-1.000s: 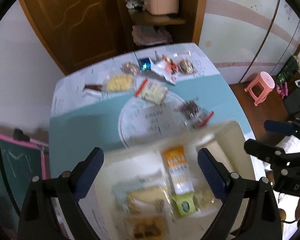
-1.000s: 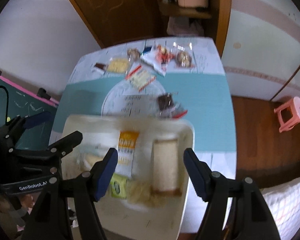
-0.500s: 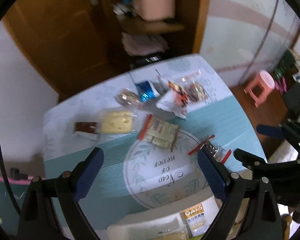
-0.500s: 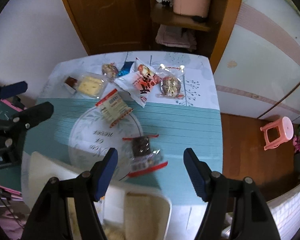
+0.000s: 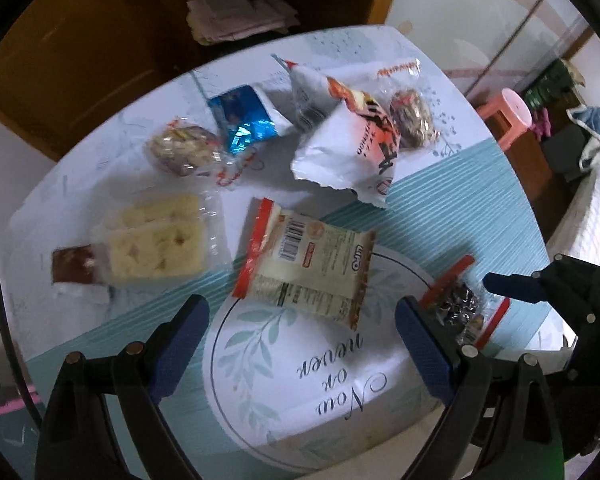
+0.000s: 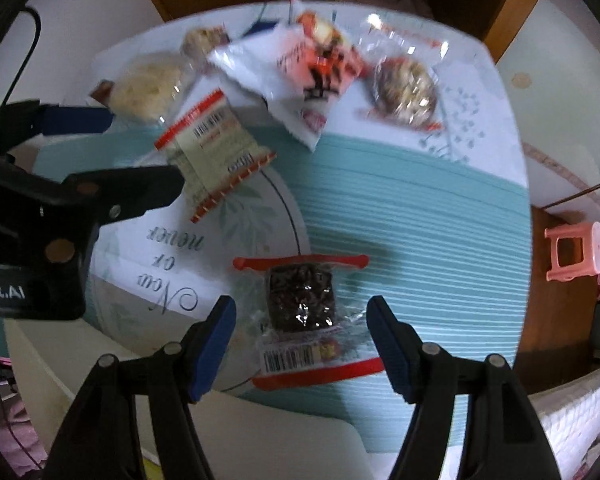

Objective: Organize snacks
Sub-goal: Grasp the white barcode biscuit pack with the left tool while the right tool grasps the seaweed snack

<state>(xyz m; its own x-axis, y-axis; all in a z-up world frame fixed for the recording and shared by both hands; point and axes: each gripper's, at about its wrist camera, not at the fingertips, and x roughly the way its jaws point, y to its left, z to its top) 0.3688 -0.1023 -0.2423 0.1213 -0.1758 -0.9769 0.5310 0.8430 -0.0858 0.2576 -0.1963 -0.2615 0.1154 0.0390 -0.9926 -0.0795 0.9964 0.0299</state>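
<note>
My right tool (image 6: 300, 344) points down with its jaws apart and closing around the dark snack packet (image 6: 302, 302), which lies flat on the surface (image 6: 420, 216) between them, untouched; my left tool (image 5: 300, 344) stands apart and empty, the barcode packet (image 5: 304, 268) just at its twelve o'clock; the other snacks lie beyond.

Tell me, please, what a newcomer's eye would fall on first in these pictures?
Probably the dark snack pack with red seals, lying on the teal tablecloth between the open fingers of the right hand-held gripper, whose jaws are closing. Next, the pile of wrapped snacks at the table's far end.
</note>
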